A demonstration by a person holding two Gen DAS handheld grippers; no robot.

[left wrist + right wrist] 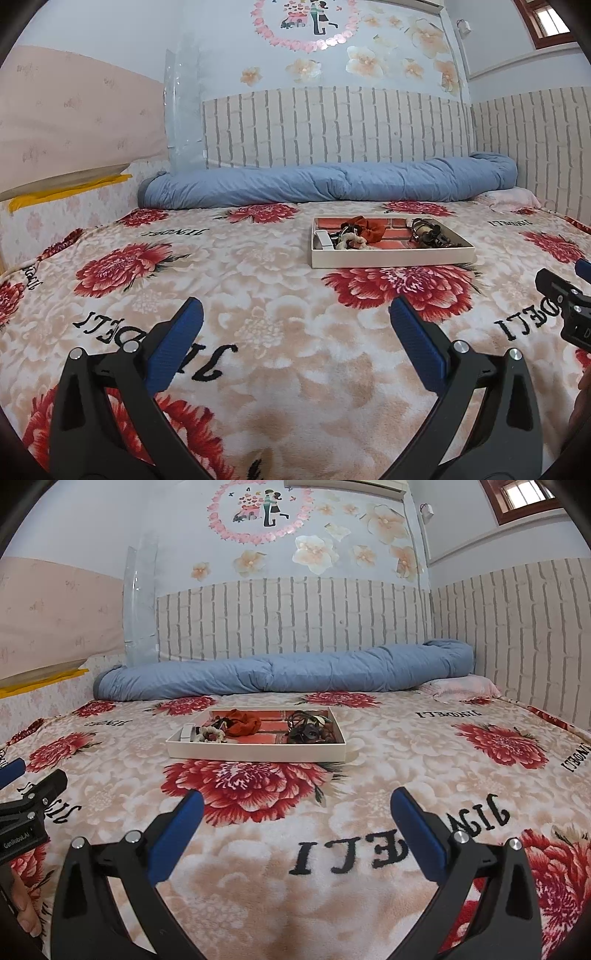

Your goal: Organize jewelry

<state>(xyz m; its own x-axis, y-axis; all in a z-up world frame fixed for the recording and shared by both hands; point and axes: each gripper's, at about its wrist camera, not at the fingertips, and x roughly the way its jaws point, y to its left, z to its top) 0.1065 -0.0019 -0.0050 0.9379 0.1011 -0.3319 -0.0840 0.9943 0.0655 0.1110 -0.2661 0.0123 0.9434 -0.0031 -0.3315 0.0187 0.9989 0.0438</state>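
**K:** Jewelry (310, 727) sits in a shallow white tray (255, 752) mid-bed, on the floral blanket (258, 867) — dark tangled pieces at the tray's right end, pale beaded bits (210, 734) at the left, a red scrunchie (242, 722) between them.

**M:** Grippers?

**K:** Left gripper (295, 314) has its jaws spread wide, nothing between them. Right gripper (297, 799) is the same — apart, empty. Both hover above the blanket, well short of the tray.

**M:** Any readable text?

**K:** Blanket repeats "JINDELI" in black letters. Left gripper's body, at the edge of the right wrist view, reads "GenRobot.AI".

**M:** Background?

**K:** Rolled blue quilt (288, 672) along the brick-pattern wall, behind the tray.
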